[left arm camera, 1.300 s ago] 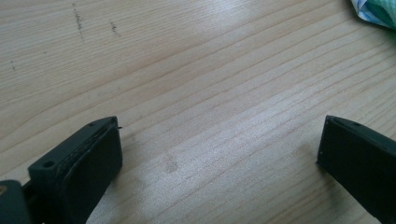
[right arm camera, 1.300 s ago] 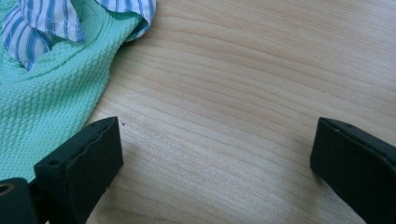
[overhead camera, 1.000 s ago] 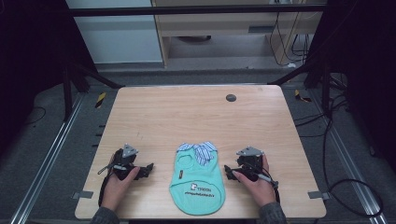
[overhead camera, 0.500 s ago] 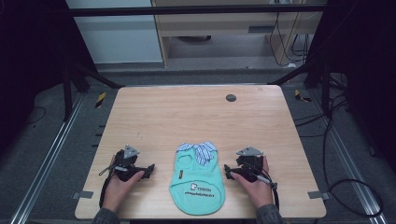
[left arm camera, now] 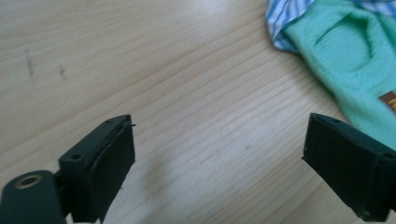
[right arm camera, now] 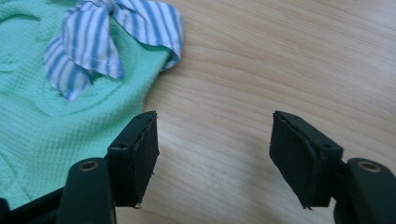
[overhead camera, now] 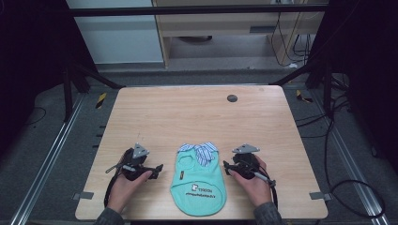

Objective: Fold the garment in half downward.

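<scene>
And here we are at the wooden counter (overhead camera: pixel 197 112), with a small mint-green garment (overhead camera: pixel 199 180) lying flat near the front edge, its blue-and-white striped collar (overhead camera: pixel 201 151) at the far end and a patch of printed lettering toward the near hem, too small to read from the high view. The left claw (overhead camera: pixel 157 169) sits just to the left of the garment, jaws spread wide over bare wood, nothing between them; in the left gripper view the green knit and a corner of the stripes lie off to the upper right, apart from the jaws. The right claw (overhead camera: pixel 226 166) is on the other side, jaws also parted and empty, and its left jaw seems to hang right at the garment's edge, though contact is hard to judge. A small dark disc (overhead camera: pixel 232 98) rests at the far side of the counter, well apart from it all
</scene>
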The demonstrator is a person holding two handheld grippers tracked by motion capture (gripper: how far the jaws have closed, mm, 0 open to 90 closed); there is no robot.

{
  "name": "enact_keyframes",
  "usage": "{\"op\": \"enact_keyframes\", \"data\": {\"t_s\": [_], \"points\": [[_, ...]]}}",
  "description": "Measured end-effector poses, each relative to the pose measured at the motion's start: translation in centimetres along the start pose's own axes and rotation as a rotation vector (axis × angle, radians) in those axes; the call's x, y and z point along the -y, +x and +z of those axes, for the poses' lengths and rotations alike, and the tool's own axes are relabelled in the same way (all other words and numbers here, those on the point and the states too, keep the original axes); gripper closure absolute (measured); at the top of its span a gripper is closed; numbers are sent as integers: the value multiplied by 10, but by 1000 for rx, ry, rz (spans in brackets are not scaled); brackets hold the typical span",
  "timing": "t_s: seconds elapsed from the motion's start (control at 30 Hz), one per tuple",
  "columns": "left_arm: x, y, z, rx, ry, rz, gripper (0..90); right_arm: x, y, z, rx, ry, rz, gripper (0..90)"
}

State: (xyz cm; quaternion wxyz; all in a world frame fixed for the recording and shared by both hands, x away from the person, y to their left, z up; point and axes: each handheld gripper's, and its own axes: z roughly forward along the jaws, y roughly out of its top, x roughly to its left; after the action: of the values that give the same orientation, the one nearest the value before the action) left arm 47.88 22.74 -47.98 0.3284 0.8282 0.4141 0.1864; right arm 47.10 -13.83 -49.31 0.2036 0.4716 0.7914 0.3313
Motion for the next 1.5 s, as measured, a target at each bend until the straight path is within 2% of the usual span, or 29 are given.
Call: {"op": "enact_keyframes", "data": {"t_s": [0.03, 0.07, 0.1, 0.13, 0.17, 0.2, 0.23, 0.27, 0.3, 0.33, 0.37, 0.47, 0.6, 0.67, 0.87, 1.03, 1.23, 1.5], "points": [[-5, -1, 3, 3, 4, 8, 119, -7, 2, 3, -11, 15, -22, 349], [-11, -2, 6, 5, 11, 21, 119, -7, 2, 3, -11, 15, -22, 349], [-17, -3, 9, 13, 14, 23, 134, -16, 4, 5, -30, 20, -47, 353], [-23, -3, 12, 24, 18, 23, 134, -16, 4, 5, -30, 20, -47, 353], [-33, -5, 18, 57, 25, 16, 184, -26, 6, 6, -33, 15, -69, 405], [-33, -5, 18, 57, 25, 16, 196, -31, 7, 7, -42, 16, -74, 430], [-42, -6, 24, 81, 19, -10, 210, -36, 7, 9, -52, 17, -75, 454], [-42, -6, 24, 81, 19, -10, 233, -36, 7, 9, -52, 17, -75, 454], [-50, -9, 28, 83, 18, -7, 253, -45, 8, 12, -61, 23, -94, 522], [-50, -9, 28, 83, 18, -7, 276, -45, 8, 12, -61, 23, -94, 522], [-54, -10, 30, 84, 18, -10, 276, -49, 9, 13, -71, 28, -103, 552], [-66, -13, 35, 98, 3, -30, 367, -59, 10, 19, -78, 35, -124, 663], [-71, -15, 42, 102, 14, -36, 414, -65, 11, 27, -89, 48, -136, 710], [-73, -16, 51, 99, 34, -38, 429, -66, 11, 32, -95, 43, -124, 728], [-72, -19, 69, 88, 81, -34, 446, -65, 7, 51, -95, 67, -98, 699], [-74, -22, 75, 84, 75, -48, 454, -65, 6, 56, -117, 60, -68, 658], [-73, -21, 79, 88, 91, -51, 461, -64, 8, 62, -121, 79, -58, 609], [-73, -23, 81, 89, 86, -51, 464, -63, 9, 63, -130, 88, -55, 613]]}}
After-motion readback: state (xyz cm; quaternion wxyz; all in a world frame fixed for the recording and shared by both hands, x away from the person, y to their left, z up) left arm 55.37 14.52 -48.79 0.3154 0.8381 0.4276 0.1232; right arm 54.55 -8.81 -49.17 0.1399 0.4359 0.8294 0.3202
